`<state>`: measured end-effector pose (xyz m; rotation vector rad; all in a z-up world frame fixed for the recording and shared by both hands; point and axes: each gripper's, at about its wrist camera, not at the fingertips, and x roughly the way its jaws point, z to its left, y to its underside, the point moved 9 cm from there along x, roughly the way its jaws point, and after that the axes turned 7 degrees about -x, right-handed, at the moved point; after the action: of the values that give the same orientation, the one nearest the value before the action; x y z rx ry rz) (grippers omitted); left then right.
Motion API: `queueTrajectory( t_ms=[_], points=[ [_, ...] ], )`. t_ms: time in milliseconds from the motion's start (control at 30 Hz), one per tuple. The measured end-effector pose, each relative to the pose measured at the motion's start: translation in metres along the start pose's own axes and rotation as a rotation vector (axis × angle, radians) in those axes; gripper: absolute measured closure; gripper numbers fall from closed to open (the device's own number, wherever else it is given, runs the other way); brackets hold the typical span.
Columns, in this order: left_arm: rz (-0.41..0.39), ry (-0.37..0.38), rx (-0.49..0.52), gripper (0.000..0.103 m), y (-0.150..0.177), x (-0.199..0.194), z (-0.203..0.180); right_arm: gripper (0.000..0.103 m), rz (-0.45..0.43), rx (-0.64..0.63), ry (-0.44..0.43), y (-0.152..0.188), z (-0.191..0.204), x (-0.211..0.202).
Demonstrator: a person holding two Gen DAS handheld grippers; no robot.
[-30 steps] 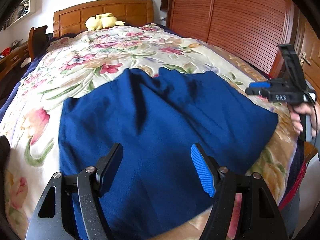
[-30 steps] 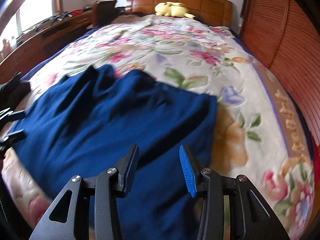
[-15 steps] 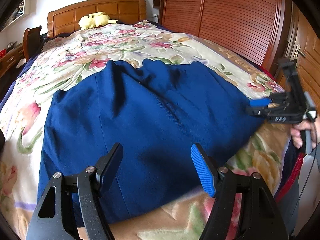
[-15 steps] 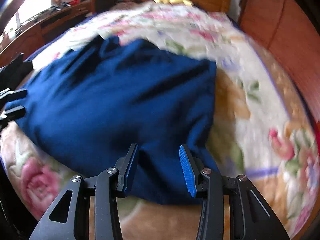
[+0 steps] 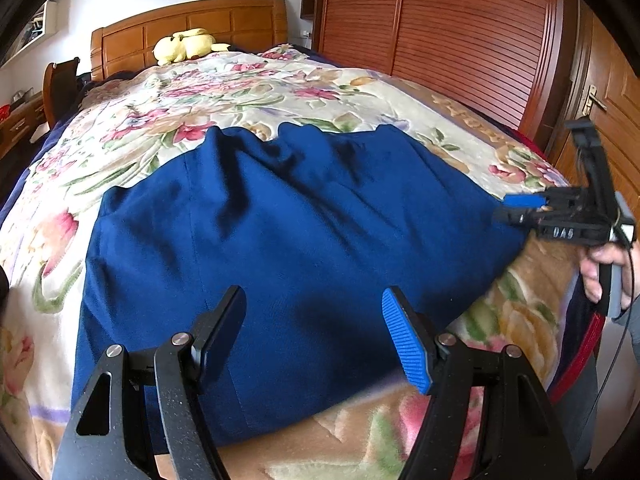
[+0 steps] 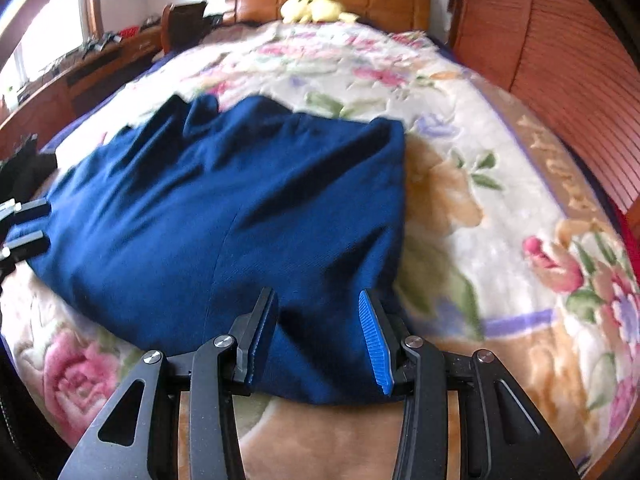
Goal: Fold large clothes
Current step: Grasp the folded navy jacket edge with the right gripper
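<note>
A large dark blue garment [image 5: 288, 240] lies spread and slightly rumpled on a floral blanket [image 5: 224, 92], its hem toward me. My left gripper [image 5: 313, 294] hovers open over the near hem with nothing between its fingers. In the right wrist view the same garment [image 6: 224, 208] fills the left half. My right gripper [image 6: 317, 295] stands open just above its near right corner, and the pads do not press the cloth. From the left wrist view the right gripper [image 5: 502, 208] sits at the garment's right corner, held by a hand [image 5: 600, 268]. The left gripper [image 6: 42, 223] shows at the left edge.
A yellow plush toy [image 5: 184, 46] rests by the wooden headboard [image 5: 192, 28]. Louvred wardrobe doors [image 5: 460, 32] and a door with a handle [image 5: 596, 98] run along the right. A chair [image 6: 182, 20] and a cluttered desk [image 6: 92, 64] stand on the left.
The garment's near hem, which filled the bottom of both views, now shows with blanket in front of it. The right gripper has sunk to the garment's right corner.
</note>
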<state>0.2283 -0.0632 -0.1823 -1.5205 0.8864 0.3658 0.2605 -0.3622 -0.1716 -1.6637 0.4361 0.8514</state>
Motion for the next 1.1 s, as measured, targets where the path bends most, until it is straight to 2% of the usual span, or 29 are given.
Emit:
queueTrajectory(
  t_ms=[100, 300, 433, 733, 867, 967, 1100],
  points=[
    [0.006, 0.0, 0.009, 0.032, 0.001, 0.002, -0.003, 0.049, -0.016, 0.045, 0.03, 0.004, -0.013, -0.005],
    [0.043, -0.008, 0.03, 0.032, 0.01, 0.015, -0.009, 0.034, 0.06, 0.086, 0.03, 0.019, -0.024, 0.018],
    [0.059, -0.017, 0.047, 0.032, 0.016, 0.021, -0.012, 0.023, 0.078, 0.143, 0.016, 0.027, -0.028, 0.028],
    [0.077, -0.03, 0.052, 0.031, 0.022, 0.028, -0.011, 0.02, 0.098, 0.173, -0.007, 0.03, -0.026, 0.043],
    [0.084, -0.034, 0.056, 0.031, 0.023, 0.032, -0.011, 0.023, 0.107, 0.181, -0.053, 0.033, -0.022, 0.044],
    [0.088, -0.034, 0.055, 0.031, 0.025, 0.033, -0.012, 0.029, 0.101, 0.191, -0.076, 0.034, -0.022, 0.045],
    [0.09, -0.032, 0.051, 0.031, 0.025, 0.034, -0.012, 0.06, 0.092, 0.215, -0.168, 0.034, -0.016, 0.044]
  ],
)
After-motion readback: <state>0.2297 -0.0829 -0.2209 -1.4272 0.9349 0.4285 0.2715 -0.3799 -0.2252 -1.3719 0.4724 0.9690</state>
